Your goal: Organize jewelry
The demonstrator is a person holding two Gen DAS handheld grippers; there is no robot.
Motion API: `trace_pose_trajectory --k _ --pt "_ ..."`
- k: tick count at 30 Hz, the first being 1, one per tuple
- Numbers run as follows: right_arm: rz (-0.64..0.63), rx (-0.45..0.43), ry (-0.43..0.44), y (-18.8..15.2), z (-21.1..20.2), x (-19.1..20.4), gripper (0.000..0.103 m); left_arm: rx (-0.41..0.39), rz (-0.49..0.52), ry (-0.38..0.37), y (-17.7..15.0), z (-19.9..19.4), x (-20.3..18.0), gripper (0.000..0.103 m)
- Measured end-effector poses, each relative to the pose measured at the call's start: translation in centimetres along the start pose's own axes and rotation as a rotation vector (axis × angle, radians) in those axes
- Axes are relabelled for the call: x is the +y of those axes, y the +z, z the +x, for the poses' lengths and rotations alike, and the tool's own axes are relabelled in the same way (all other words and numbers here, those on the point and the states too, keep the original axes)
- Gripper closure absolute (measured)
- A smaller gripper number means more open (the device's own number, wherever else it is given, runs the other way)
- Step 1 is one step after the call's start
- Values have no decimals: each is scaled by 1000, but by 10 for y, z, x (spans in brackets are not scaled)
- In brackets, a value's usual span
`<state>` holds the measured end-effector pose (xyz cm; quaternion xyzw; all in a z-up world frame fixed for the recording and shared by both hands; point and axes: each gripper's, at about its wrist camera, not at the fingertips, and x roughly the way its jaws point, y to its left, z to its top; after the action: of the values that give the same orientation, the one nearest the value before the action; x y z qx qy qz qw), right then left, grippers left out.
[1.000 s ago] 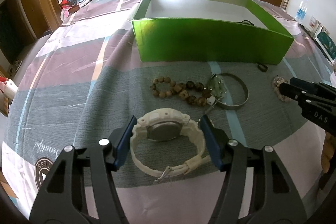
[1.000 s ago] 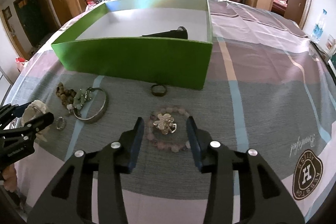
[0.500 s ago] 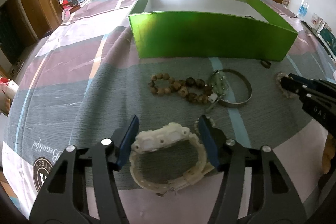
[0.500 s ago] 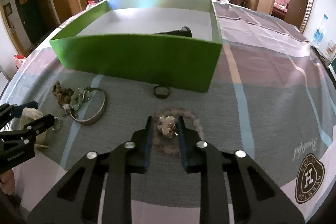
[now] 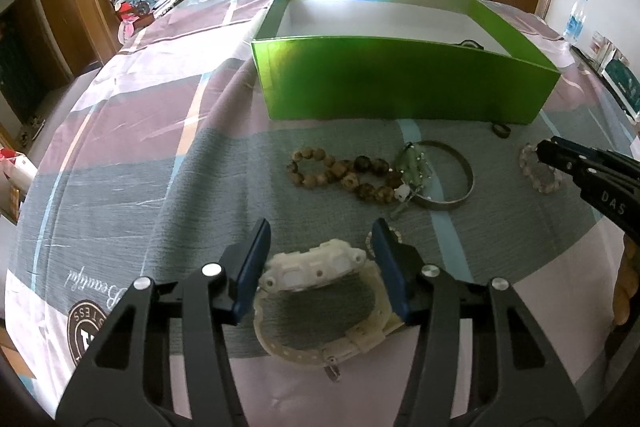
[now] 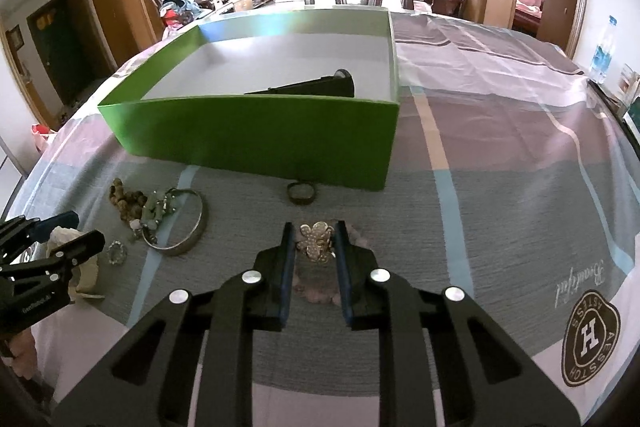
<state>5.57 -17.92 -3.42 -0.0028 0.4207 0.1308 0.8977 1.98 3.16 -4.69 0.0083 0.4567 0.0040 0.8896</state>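
White watch (image 5: 320, 291) sits on the worktop (image 5: 120, 187) at 6 o'clock from the green box (image 5: 400, 83), with the left gripper (image 5: 322, 259) fingers pinching its case. Right gripper (image 6: 312, 247) fingers are narrow, clamped on the flower charm (image 6: 316, 241) of the pink bead bracelet (image 6: 320, 283).

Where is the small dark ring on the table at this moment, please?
In the right wrist view, the small dark ring lies on the tablecloth just in front of the green box, near its right corner, beyond the right gripper.
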Motion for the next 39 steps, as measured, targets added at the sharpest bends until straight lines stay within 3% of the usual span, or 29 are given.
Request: trace_pose_trajectory --k 11,20,28,34,39 --pt "3 -8 1 0 -1 0 83 -25 -34 -37 4 -11 12 51" --pt "-20 -58 50 4 -22 12 83 -66 -25 -86 16 -27 10 51" --pt "-26 -38 90 12 -31 16 83 -94 -2 -96 27 -37 6 51" --pt "-55 -75 115 53 -48 13 83 -172 38 -90 68 -55 5 51" --pt "-70 -85 57 96 -27 9 83 -220 65 -74 116 -51 2 51"
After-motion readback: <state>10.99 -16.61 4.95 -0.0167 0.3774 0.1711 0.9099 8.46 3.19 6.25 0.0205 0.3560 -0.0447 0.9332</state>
